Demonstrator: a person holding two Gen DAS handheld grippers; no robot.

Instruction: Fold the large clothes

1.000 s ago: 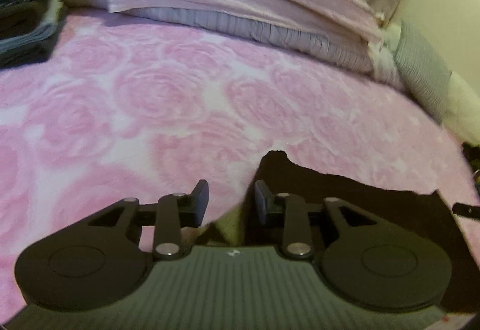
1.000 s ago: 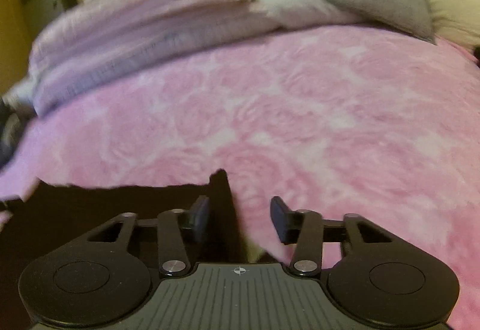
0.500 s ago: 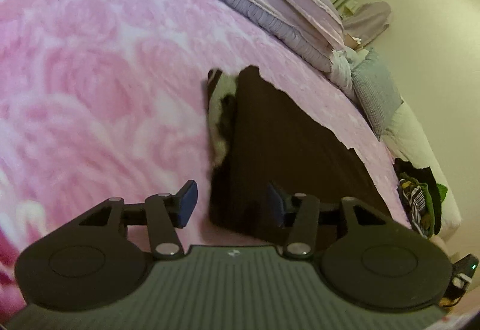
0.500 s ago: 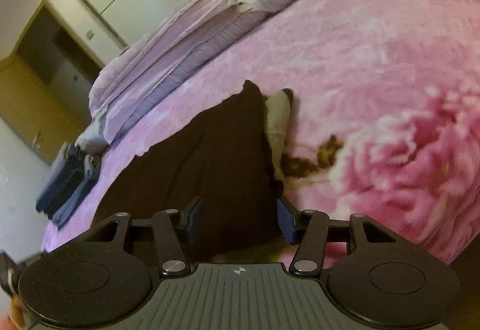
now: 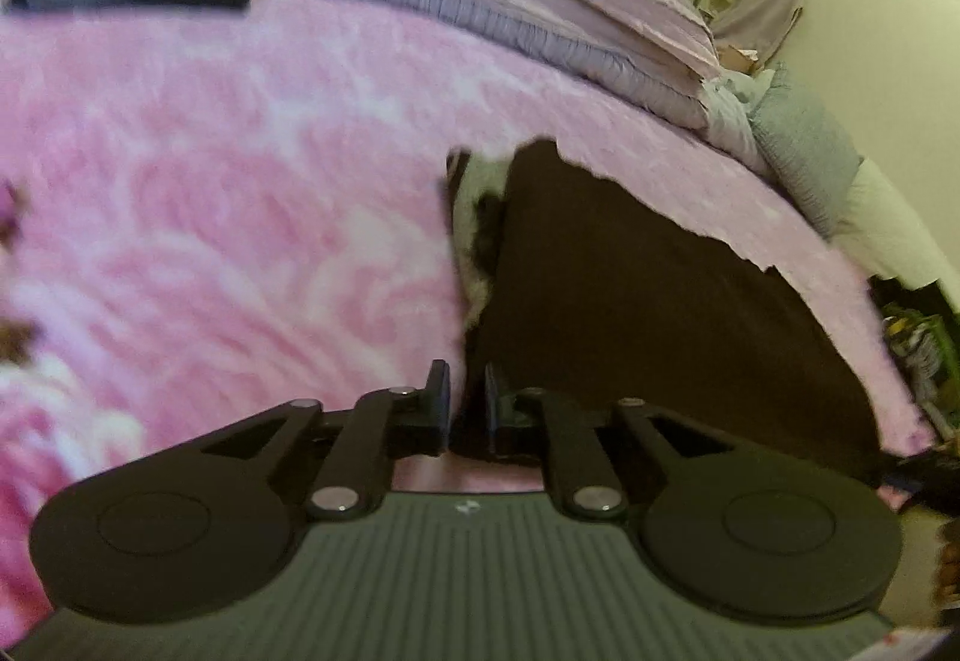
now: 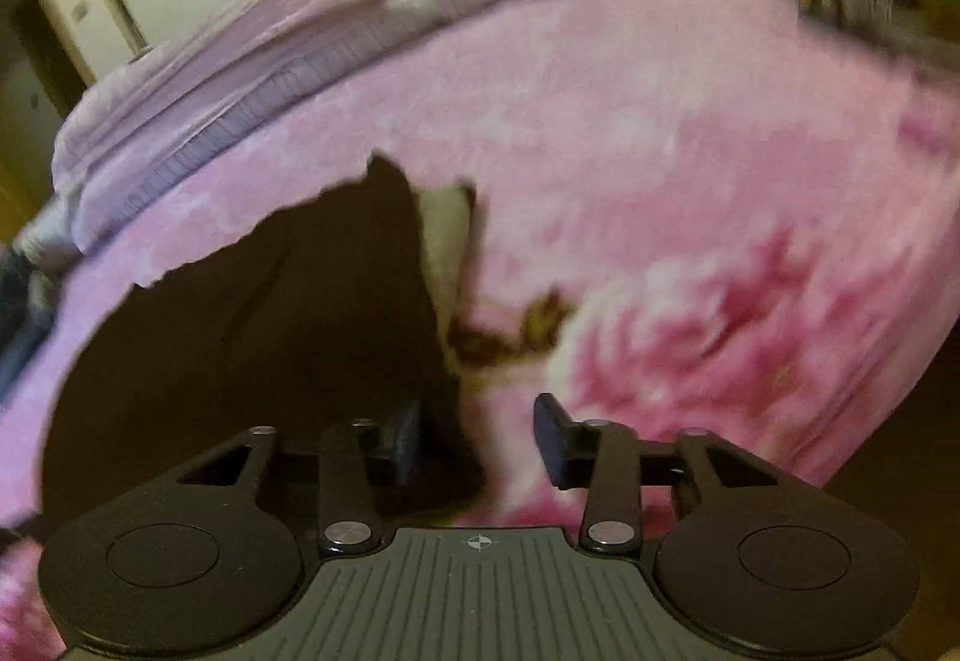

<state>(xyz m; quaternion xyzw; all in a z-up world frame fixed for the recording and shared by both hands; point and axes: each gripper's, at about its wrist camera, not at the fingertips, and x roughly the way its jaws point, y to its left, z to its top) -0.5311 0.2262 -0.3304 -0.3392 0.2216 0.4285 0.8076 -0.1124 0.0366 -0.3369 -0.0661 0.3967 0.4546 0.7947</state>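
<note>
**Both grippers drawn back to the garment's near corners**

We are seeing the left gripper (image 5: 467, 401) just closing, clenched on the dark garment (image 5: 648, 313) edge; right gripper (image 6: 477, 436) narrowing, still released. Garment is lying on the pink bed (image 5: 210, 193).

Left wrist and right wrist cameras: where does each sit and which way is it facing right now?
Left wrist: on the left tool, looking down across the pink blanket; dark garment to its right; only tool fingers show.
Right wrist: on the right tool, same tilt; dark garment to its left; only tool fingers show.
Shared: garment, blanket, folded lilac bedding.
</note>
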